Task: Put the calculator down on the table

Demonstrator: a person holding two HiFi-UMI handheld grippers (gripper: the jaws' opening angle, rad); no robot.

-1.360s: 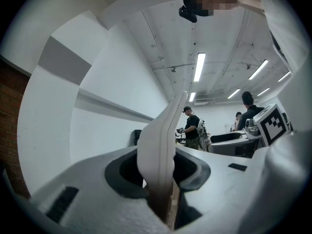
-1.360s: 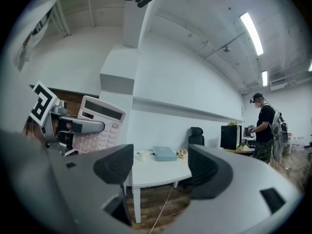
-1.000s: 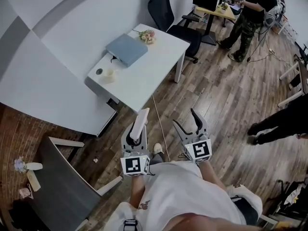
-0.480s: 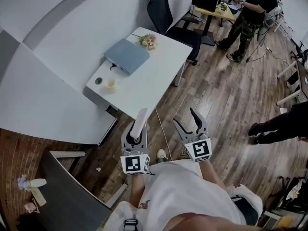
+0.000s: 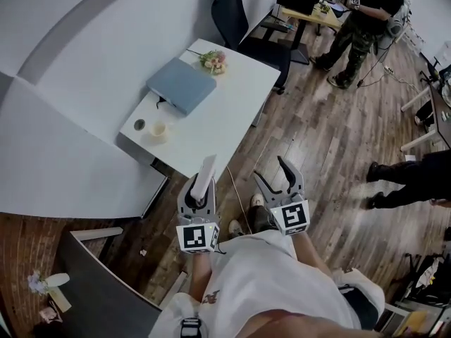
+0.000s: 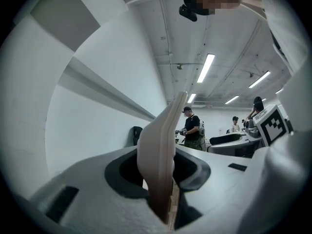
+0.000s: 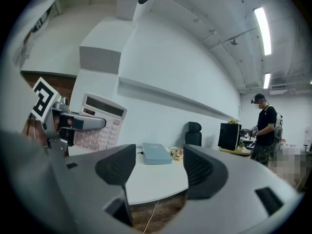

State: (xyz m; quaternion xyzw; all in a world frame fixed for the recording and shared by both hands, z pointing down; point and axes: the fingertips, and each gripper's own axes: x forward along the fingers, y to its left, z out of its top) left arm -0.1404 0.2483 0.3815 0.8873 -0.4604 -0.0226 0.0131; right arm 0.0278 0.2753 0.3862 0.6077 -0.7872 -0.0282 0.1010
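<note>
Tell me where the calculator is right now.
In the head view, low and left of centre: the calculator stands on edge, clamped in the left hand-held gripper, just before the white table's near end.

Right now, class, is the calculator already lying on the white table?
No, the calculator is clamped upright in the left gripper, not resting on the table.

White table (image 5: 227, 97) against the wall, on wood-plank floor (image 5: 331, 146). On it: a blue-grey flat case (image 5: 182, 84) mid-top by the wall, a flower bunch (image 5: 213, 60) just beyond it at the far corner, and a pale cup (image 5: 158, 128) beside a small dark round thing (image 5: 139, 124) at the near end.
</note>
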